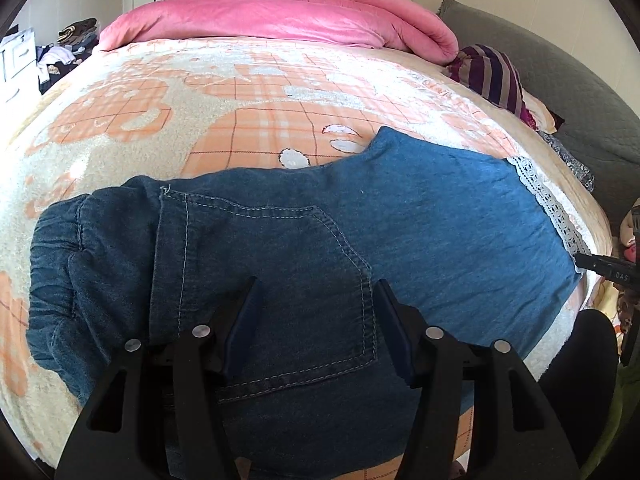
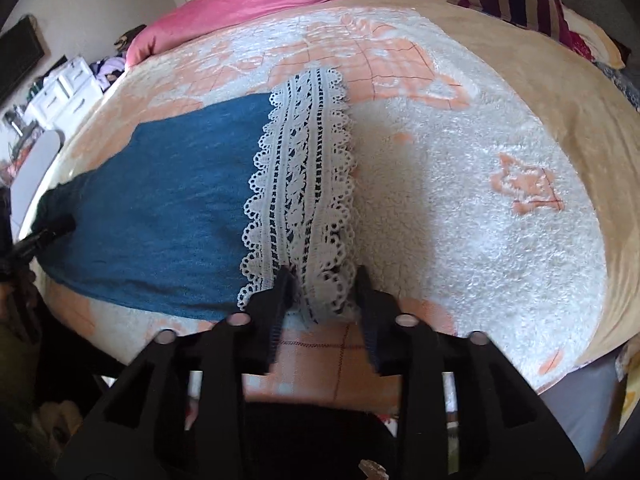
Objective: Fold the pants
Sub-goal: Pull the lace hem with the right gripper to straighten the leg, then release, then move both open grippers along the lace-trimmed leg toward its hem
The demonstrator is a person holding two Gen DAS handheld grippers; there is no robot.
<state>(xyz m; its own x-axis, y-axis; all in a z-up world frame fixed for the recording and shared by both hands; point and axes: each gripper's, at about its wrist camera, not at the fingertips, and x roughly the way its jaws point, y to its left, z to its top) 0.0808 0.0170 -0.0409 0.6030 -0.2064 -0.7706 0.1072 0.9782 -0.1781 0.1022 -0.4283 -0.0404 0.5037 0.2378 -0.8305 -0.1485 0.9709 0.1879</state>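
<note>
Blue denim pants (image 1: 280,240) lie flat across the bed, waistband to the left and a stitched back pocket (image 1: 304,264) facing up. The leg ends in a white lace hem (image 1: 548,200) at the right. My left gripper (image 1: 316,292) hovers open over the pocket with flat cloth beneath it and nothing pinched. In the right wrist view the lace hem (image 2: 304,168) runs up from my right gripper (image 2: 324,280), which stands open with the lace's near end between its fingers. The right gripper's tip (image 1: 588,262) shows at the hem corner. The left gripper (image 2: 44,236) appears at the far left.
A peach and white fleece blanket (image 1: 160,120) covers the bed. A rolled pink duvet (image 1: 280,16) lies at the far side, with a striped pillow (image 1: 492,72) and grey headboard (image 1: 568,80) to the right. White drawers (image 1: 16,60) stand at the left. The bed's near edge (image 2: 312,360) is just under my right gripper.
</note>
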